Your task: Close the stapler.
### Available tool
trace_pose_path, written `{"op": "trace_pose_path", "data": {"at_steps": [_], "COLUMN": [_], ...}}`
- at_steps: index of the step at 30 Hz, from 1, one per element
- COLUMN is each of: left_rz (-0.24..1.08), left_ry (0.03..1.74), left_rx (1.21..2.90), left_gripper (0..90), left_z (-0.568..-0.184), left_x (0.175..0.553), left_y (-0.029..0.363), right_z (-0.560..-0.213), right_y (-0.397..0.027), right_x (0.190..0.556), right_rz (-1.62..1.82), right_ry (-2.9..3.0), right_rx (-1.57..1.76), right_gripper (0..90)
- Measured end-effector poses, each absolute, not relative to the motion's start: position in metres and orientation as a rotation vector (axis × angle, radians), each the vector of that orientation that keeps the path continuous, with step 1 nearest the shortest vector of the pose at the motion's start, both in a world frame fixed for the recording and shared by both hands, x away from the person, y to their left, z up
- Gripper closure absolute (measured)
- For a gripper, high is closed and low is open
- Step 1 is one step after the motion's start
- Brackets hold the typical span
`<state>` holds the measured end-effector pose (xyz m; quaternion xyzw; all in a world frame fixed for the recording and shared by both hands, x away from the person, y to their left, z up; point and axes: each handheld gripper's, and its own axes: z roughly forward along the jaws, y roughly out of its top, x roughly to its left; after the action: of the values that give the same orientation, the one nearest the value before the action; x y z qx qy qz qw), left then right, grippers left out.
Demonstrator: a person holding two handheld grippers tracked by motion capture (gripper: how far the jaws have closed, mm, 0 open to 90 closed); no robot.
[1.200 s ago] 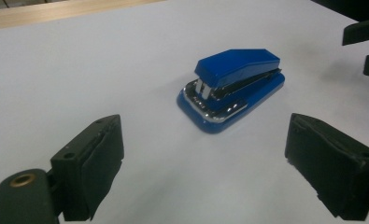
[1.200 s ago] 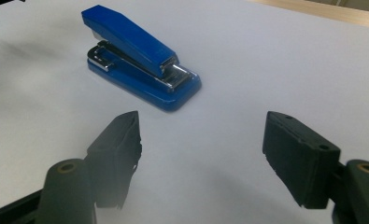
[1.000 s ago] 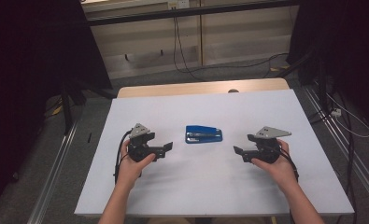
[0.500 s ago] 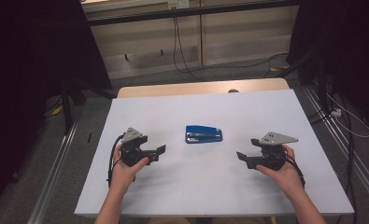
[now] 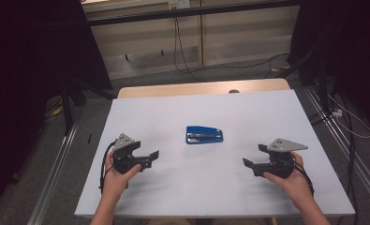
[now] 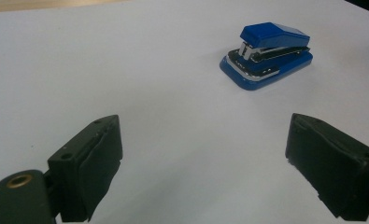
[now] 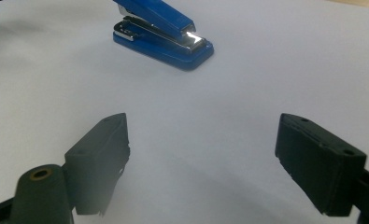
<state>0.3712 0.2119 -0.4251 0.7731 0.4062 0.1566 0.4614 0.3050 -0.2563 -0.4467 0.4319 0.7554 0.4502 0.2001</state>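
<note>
- A blue stapler [image 5: 204, 134] lies flat on the white bench [image 5: 248, 112], about midway between the left and right edges and a little nearer the far edge than the near one.
- In the high view its long side runs along the bench's width; a silver metal strip shows on it.
- In the left gripper view the stapler [image 6: 267, 54] sits up and to the right of the jaws, well apart from them, its blue top arm tilted above the base.
- In the right gripper view the stapler [image 7: 163, 33] sits up and to the left of the jaws, also well apart, with a bright glint on its metal front.
- The left gripper [image 5: 151, 158] is held by the left hand [image 5: 119, 171] over the near left part of the bench, jaws pointing toward the right edge.
- Its jaws stand wide apart with bare bench between them; they grip nothing.
- The right gripper [image 5: 249, 165] is held by the right hand [image 5: 290, 176] over the near right part of the bench, jaws pointing toward the left edge.
- Its jaws have just been opening and stand wide apart, with bare bench between them.
- Each gripper bears a grey plate on top; a black cable trails from the left one toward the near edge.
- The two grippers face each other across the bench, the stapler lying beyond the gap between them, toward the far edge.
- A strip of bare wood shows along the far edge of the bench.
</note>
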Motion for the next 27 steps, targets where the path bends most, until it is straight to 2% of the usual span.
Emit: {"op": "trace_pose_path", "data": {"at_steps": [27], "left_rz": [0.42], "left_ry": [1.001], "left_rx": [1.908], "left_gripper": [9.9], "left_z": [-0.427], "left_x": [0.359], "left_y": [0.233], "right_z": [-0.449], "right_y": [-0.266], "right_x": [0.283], "right_rz": [1.26], "right_ry": [2.09], "right_rx": [1.229], "right_gripper": [15.4]}}
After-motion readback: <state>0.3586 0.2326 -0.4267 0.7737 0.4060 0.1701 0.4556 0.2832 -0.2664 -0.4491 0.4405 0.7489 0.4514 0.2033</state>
